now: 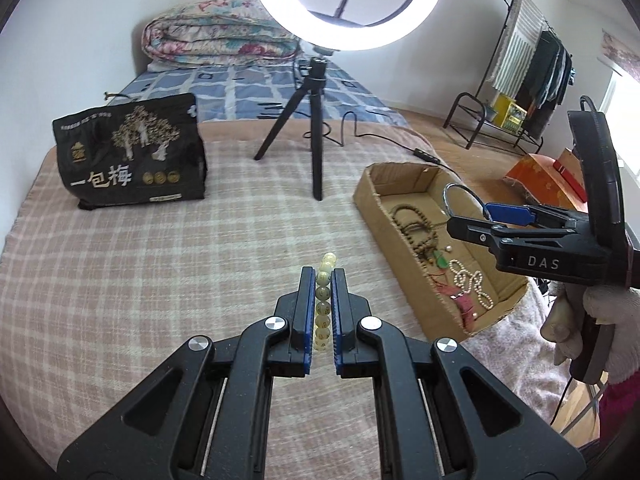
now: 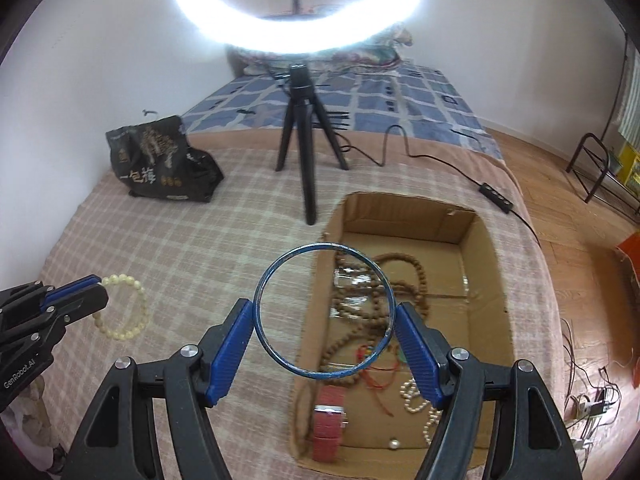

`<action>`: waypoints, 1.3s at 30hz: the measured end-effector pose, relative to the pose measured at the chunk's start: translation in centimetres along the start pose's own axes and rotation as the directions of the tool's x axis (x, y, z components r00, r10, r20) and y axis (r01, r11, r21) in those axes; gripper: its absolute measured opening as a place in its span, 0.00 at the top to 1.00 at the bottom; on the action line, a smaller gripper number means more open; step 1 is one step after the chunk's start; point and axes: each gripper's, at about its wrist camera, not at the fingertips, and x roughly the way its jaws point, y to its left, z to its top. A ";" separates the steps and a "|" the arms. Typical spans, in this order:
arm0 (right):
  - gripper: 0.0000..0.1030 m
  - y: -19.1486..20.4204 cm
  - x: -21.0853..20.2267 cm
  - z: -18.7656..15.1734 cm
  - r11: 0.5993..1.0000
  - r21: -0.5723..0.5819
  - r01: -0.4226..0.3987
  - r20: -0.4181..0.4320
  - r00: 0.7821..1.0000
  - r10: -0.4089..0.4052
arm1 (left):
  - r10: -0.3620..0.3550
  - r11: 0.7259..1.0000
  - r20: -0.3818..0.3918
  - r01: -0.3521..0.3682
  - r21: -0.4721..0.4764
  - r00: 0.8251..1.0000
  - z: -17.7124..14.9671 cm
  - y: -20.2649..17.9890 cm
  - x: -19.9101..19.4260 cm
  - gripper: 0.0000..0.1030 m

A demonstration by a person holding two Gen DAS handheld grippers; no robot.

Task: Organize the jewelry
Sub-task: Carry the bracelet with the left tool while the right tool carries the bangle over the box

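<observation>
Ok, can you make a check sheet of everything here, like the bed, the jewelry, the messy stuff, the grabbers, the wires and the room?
Surface: checked blanket over the bed.
Job's things: pale bead bracelet; blue bangle; box holding brown beads, pearls, red strap.
Clutter: black bag.
Grippers: left gripper shut on the bracelet; right gripper shut on the bangle, above the box's near-left corner.
Cables: lamp cable across the bed.
Surroundings: ring light on tripod, folded quilt, clothes rack.
</observation>
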 end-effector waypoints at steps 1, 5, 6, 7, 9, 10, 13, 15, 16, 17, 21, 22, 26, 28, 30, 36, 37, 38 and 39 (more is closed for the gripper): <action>0.28 -0.5 -0.1 0.0 1.000 0.008 0.003 0.001 1.000 -0.003 | -0.005 1.000 0.001 0.005 0.006 1.000 0.1 -0.4 0.1 0.95; 0.28 -2.5 -0.6 0.0 0.999 0.036 0.019 0.006 1.000 -0.019 | -0.028 0.999 0.002 0.028 0.019 1.000 0.5 -2.0 0.6 0.95; 0.28 -2.9 -0.6 0.0 0.999 0.044 0.022 0.005 1.000 -0.023 | -0.032 0.999 0.002 0.032 0.021 0.999 0.6 -2.3 0.7 0.95; 0.28 -3.3 -0.6 0.0 0.998 0.050 0.025 0.005 1.000 -0.025 | -0.037 0.999 0.002 0.037 0.023 0.999 0.7 -2.6 0.8 0.95; 0.28 -4.1 -0.6 0.0 0.998 0.063 0.029 0.003 1.000 -0.029 | -0.048 0.999 0.005 0.048 0.024 0.999 1.0 -3.3 1.1 0.95; 0.28 -4.4 -0.5 0.1 0.997 0.067 0.031 0.001 1.000 -0.031 | -0.053 0.998 0.006 0.053 0.025 0.999 1.2 -3.5 1.2 0.95; 0.28 -5.4 -0.3 0.3 0.996 0.077 0.035 0.000 0.999 -0.035 | -0.070 0.997 0.011 0.070 0.033 0.997 1.7 -4.6 1.5 0.95; 0.28 -5.9 -0.1 0.4 0.996 0.085 0.035 -0.001 0.999 -0.035 | -0.082 0.996 0.014 0.081 0.039 0.997 2.0 -5.4 1.7 0.95; 0.28 -6.1 0.0 0.4 0.996 0.087 0.036 -0.001 0.999 -0.036 | -0.086 0.995 0.016 0.086 0.043 0.996 2.2 -5.8 1.8 0.95; 0.28 -6.2 0.1 0.5 0.995 0.089 0.037 -0.001 0.999 -0.037 | -0.092 0.995 0.018 0.091 0.047 0.996 2.4 -6.3 1.9 0.95; 0.28 -6.8 0.6 1.0 0.995 0.092 0.040 0.001 0.999 -0.040 | -0.111 0.993 0.020 0.110 0.054 0.994 2.9 -7.7 2.6 0.95; 0.28 -6.9 0.7 1.2 0.995 0.092 0.041 0.001 0.999 -0.041 | -0.115 0.992 0.020 0.114 0.056 0.993 3.0 -8.0 2.8 0.95; 0.28 -7.6 1.4 1.5 0.994 0.102 0.041 -0.006 0.999 -0.041 | -0.130 0.990 0.013 0.129 0.060 0.991 3.1 -9.3 3.7 0.95; 0.28 -7.9 1.7 1.6 0.993 0.109 0.039 -0.008 0.999 -0.039 | -0.136 0.989 0.008 0.135 0.064 0.991 3.1 -9.9 4.1 0.95; 0.28 -8.2 2.1 1.8 0.993 0.117 0.036 -0.008 0.999 -0.035 | -0.140 0.988 0.004 0.139 0.069 0.990 3.0 -10.4 4.5 0.95; 0.28 -8.8 3.5 2.5 0.990 0.137 0.030 -0.014 1.000 -0.028 | -0.150 0.986 -0.006 0.150 0.068 0.989 3.1 -11.4 5.5 0.95; 0.28 -8.9 3.7 2.7 0.990 0.140 0.029 -0.014 1.000 -0.027 | -0.154 0.986 -0.007 0.154 0.069 0.988 3.1 -11.6 5.6 0.95; 0.28 -9.0 3.9 2.8 0.989 0.143 0.028 -0.014 1.000 -0.026 | -0.157 0.985 -0.007 0.157 0.070 0.988 3.2 -11.8 5.8 0.95; 0.28 -9.0 4.1 2.9 0.989 0.146 0.026 -0.013 1.000 -0.025 | -0.162 0.984 -0.009 0.162 0.072 0.987 3.2 -12.0 5.9 0.95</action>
